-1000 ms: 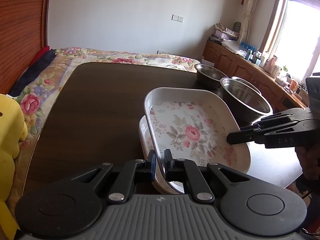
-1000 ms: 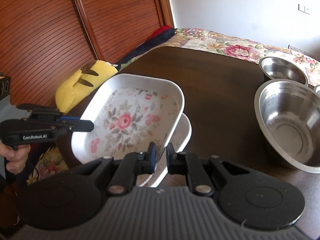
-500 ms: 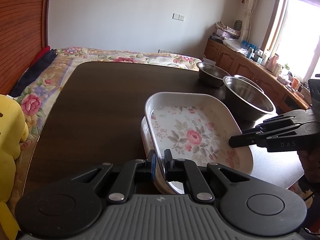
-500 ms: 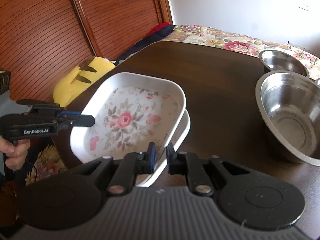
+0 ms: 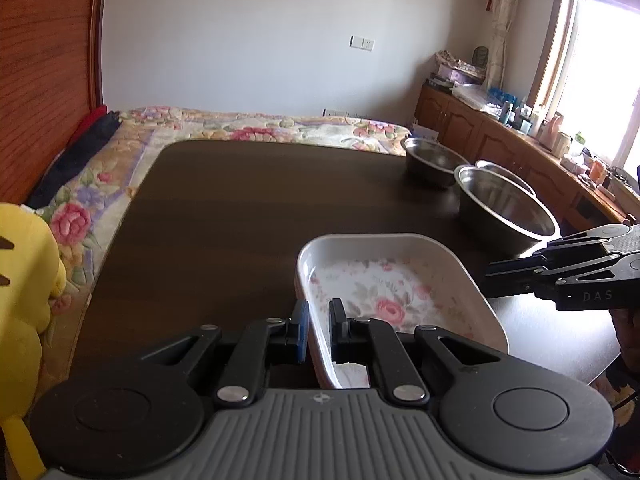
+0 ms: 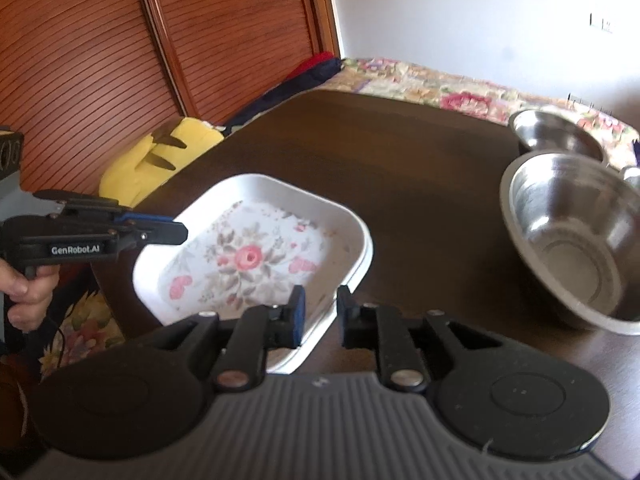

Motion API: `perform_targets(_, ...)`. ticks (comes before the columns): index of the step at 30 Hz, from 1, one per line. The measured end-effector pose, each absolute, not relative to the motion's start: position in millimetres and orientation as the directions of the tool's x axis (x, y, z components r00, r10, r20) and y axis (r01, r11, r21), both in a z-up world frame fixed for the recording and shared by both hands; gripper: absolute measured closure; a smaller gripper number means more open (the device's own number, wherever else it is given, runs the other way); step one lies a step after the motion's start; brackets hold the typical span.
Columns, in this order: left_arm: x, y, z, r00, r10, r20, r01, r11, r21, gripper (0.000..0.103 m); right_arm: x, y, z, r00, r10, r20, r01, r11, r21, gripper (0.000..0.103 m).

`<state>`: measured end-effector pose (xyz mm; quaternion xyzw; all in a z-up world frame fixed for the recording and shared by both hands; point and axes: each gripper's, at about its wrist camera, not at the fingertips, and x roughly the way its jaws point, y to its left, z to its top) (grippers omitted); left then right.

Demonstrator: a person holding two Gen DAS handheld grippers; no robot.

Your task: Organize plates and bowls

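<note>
The floral plate [image 6: 252, 256] looks stiff, glossy and slippery; its raised rim is the place to pinch. The left gripper [image 5: 319, 326] is clamped on that rim. The right gripper [image 6: 320, 312] has just been opening, its jaws apart around the rim.

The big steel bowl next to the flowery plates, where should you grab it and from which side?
Probably by the rim of the big bowl, on its near edge, one jaw inside and one outside. It stands upright and open on the table, and its round wall looks too wide for the jaws. Come from the near right side: a smaller bowl sits right behind it and the plates lie left.
</note>
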<state>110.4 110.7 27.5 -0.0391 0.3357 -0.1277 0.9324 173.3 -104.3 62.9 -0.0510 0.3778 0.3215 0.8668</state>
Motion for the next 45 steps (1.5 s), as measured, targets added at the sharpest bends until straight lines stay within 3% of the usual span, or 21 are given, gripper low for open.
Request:
perform_targets(28,145,42,42,0.751,-0.290,-0.594,0.313,0.947,-0.066,0.066,185,-194,86,0.679,0.469,-0.565,-0.479,0.866,0.143,0.084)
perform_targets(37,169,-5,47,0.743,-0.318,-0.589,0.361,0.931,-0.046,0.053,195,-236,82,0.744,0.404,-0.533,-0.409,0.905,0.114,0.084)
perform_targets(45,190,-46,48,0.747,-0.327,-0.579,0.384,0.923,-0.027,0.028,211,-271,77,0.777,0.364,-0.513,-0.353,0.927,0.124,0.066)
